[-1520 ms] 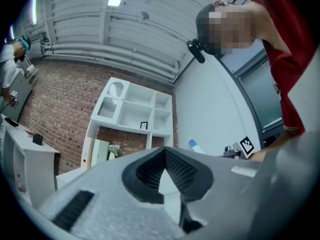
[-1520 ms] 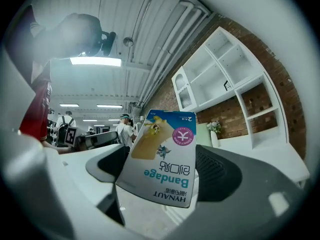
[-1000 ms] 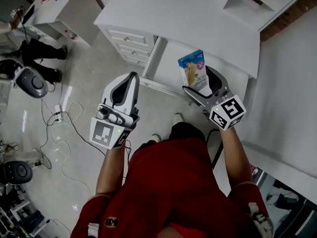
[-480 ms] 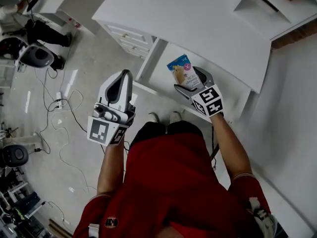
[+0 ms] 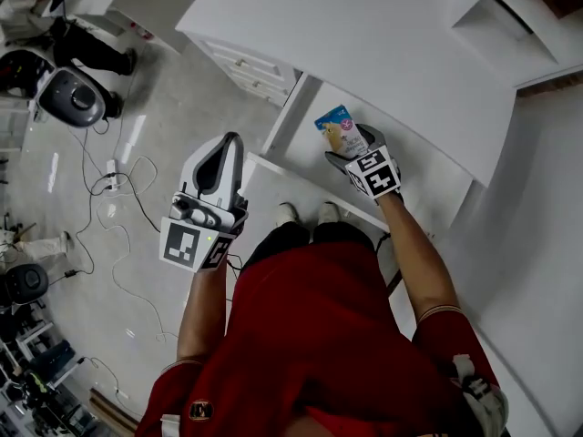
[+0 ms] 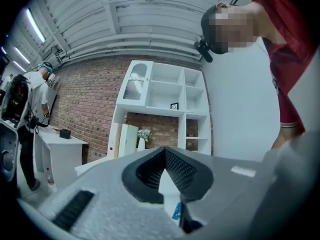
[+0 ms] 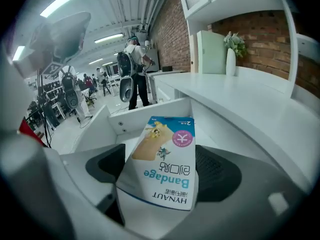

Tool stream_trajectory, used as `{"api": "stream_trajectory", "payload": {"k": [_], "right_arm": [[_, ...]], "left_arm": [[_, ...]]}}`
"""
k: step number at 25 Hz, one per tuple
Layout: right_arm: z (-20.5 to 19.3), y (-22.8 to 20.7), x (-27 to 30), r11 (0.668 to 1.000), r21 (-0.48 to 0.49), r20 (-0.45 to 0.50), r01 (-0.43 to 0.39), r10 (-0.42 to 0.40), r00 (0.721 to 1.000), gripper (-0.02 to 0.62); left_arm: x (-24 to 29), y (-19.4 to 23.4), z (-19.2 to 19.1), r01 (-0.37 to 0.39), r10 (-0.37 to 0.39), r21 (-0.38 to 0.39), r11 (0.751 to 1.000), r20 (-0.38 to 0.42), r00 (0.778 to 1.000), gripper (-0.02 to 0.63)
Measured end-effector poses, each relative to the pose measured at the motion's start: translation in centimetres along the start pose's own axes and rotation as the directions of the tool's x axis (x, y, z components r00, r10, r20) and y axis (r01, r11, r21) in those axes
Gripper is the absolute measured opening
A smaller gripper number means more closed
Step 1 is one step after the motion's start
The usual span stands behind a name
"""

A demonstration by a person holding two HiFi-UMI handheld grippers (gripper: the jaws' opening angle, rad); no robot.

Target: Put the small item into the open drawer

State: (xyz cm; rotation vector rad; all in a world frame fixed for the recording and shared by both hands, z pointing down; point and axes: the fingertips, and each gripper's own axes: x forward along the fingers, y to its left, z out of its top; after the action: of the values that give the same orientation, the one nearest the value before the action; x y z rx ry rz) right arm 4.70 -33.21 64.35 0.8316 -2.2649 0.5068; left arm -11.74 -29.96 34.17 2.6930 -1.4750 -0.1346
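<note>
A small blue and white bandage box (image 5: 339,129) stands gripped between the jaws of my right gripper (image 5: 352,146), held over the open white drawer (image 5: 290,173) under the white desk (image 5: 383,35). In the right gripper view the box (image 7: 165,161) lies across the dark pads (image 7: 220,171), with the drawer's inner wall (image 7: 145,115) just beyond it. My left gripper (image 5: 232,139) hangs over the floor to the left of the drawer, its jaws shut with nothing in them; its tips (image 6: 165,153) meet in the left gripper view.
A bank of closed drawers (image 5: 248,62) sits under the desk's left end. Cables (image 5: 118,203) and a round grey machine (image 5: 71,98) lie on the floor at left. A white vase (image 7: 231,59) stands on the desk top. A person with a backpack (image 7: 132,69) stands farther off.
My right gripper has carried the bandage box forward and lower, toward the open drawer under the desk. The left gripper has hardly moved.
</note>
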Motion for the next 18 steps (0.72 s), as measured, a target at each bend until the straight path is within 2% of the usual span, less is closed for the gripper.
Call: {"api": "stream_trajectory", "payload": {"k": [8, 18], "right_arm": [[-1.8, -0.5, 3.6, 1.000, -0.003, -0.079, 0.004, -0.005, 0.997, 0.447], [-3.7, -0.9, 5.1, 1.000, 0.013, -0.125, 0.006, -0.004, 0.992, 0.445]], "left_arm": [[-0.3, 2.1, -1.1, -0.028, 0.028, -0.013, 1.000, -0.039, 0.999, 0.002], [-0.5, 2.5, -1.9, -0.021, 0.021, -0.008, 1.000, -0.063, 0.998, 0.002]]}}
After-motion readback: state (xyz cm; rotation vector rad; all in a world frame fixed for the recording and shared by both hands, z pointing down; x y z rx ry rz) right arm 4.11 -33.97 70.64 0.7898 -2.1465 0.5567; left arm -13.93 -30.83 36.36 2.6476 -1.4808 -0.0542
